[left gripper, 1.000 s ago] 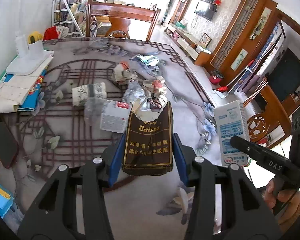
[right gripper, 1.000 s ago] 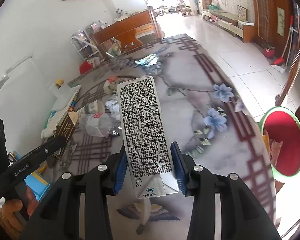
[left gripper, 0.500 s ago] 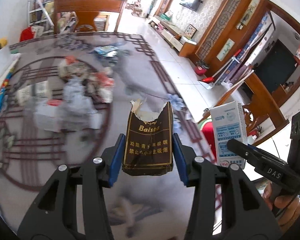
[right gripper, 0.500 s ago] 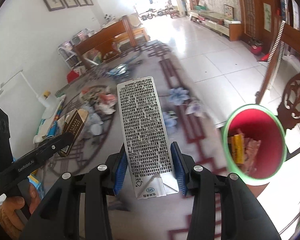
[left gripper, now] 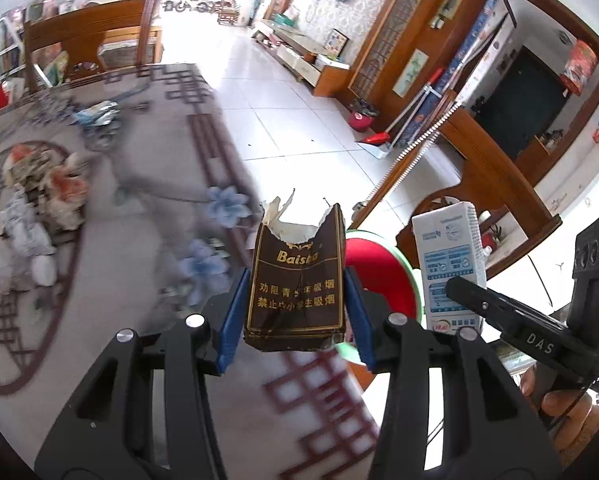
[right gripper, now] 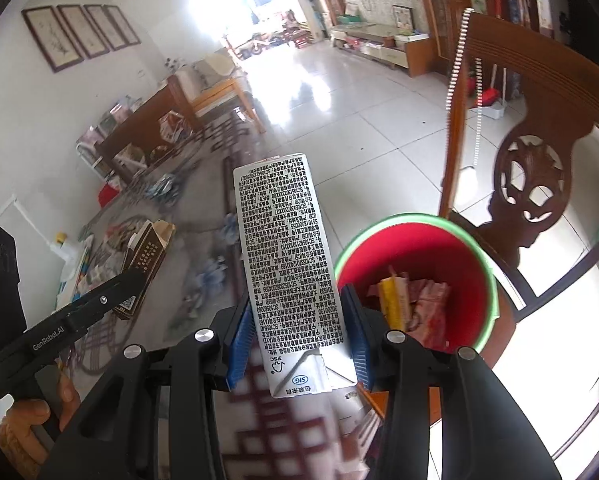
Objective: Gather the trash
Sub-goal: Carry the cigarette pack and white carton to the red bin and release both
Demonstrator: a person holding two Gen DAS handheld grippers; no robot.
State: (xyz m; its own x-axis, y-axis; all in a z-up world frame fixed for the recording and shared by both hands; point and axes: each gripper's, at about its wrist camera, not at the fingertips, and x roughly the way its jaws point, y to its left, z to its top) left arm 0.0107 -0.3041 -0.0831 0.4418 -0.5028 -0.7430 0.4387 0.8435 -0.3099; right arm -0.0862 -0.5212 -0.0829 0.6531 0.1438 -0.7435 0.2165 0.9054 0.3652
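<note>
My left gripper (left gripper: 295, 316) is shut on a torn brown cigarette pack (left gripper: 295, 288), held upright over the table's right edge. My right gripper (right gripper: 297, 332) is shut on a white milk carton (right gripper: 287, 276) printed with black text. The carton (left gripper: 451, 268) also shows in the left wrist view, and the pack (right gripper: 147, 256) in the right wrist view. A red bin with a green rim (right gripper: 475, 256) stands on the floor just right of the carton, holding several wrappers. In the left wrist view part of the bin (left gripper: 379, 272) shows between pack and carton.
More trash (left gripper: 39, 196) lies heaped on the patterned tablecloth (left gripper: 147, 184) to the left. A carved wooden chair (right gripper: 539, 184) stands right behind the bin. A hand (left gripper: 571, 412) grips the right tool. Tiled floor stretches beyond the table.
Both grippers have swung right, away from the trash heap, to the table's edge. The red bin has come into view close by. Both grips are unchanged.
</note>
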